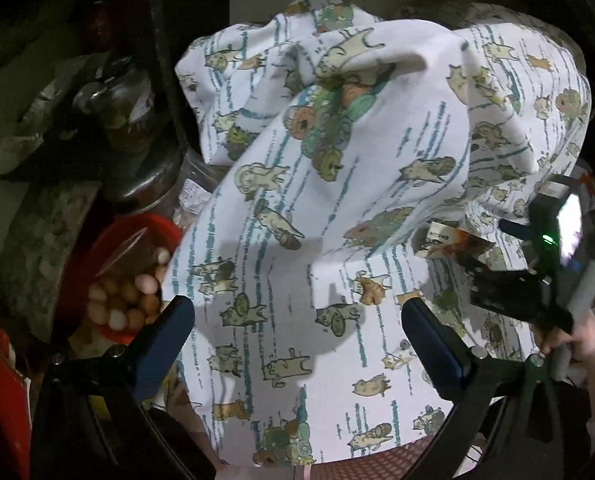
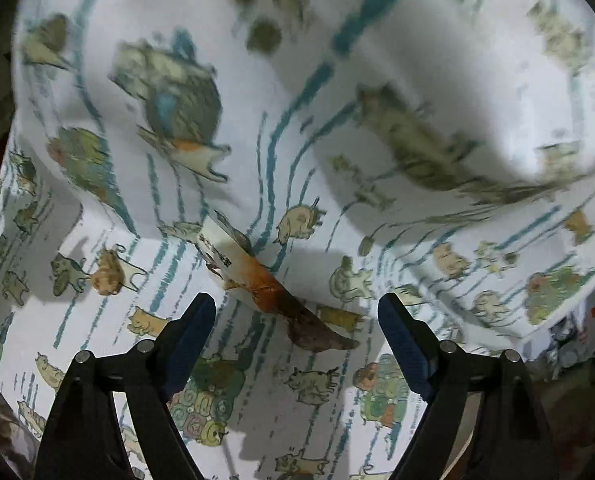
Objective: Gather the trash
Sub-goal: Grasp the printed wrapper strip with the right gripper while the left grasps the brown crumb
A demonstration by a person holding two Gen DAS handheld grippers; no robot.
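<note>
Trash is lying on the printed cloth (image 2: 337, 128): a torn, stained wrapper (image 2: 273, 288), its long axis running diagonally from upper left to lower right. The right gripper (image 2: 297, 320) is hovering just above its darker end, jaws wide apart and empty, so it seems the nearer one. The left gripper (image 1: 297, 320), jaws also apart and empty, is pointing at bare cloth, with the wrapper off to its right.

Ahead of my right fingers (image 2: 401, 344) only a wrapper (image 2: 265, 280) lies on the cloth (image 2: 377, 128); folds rise beyond it.
</note>
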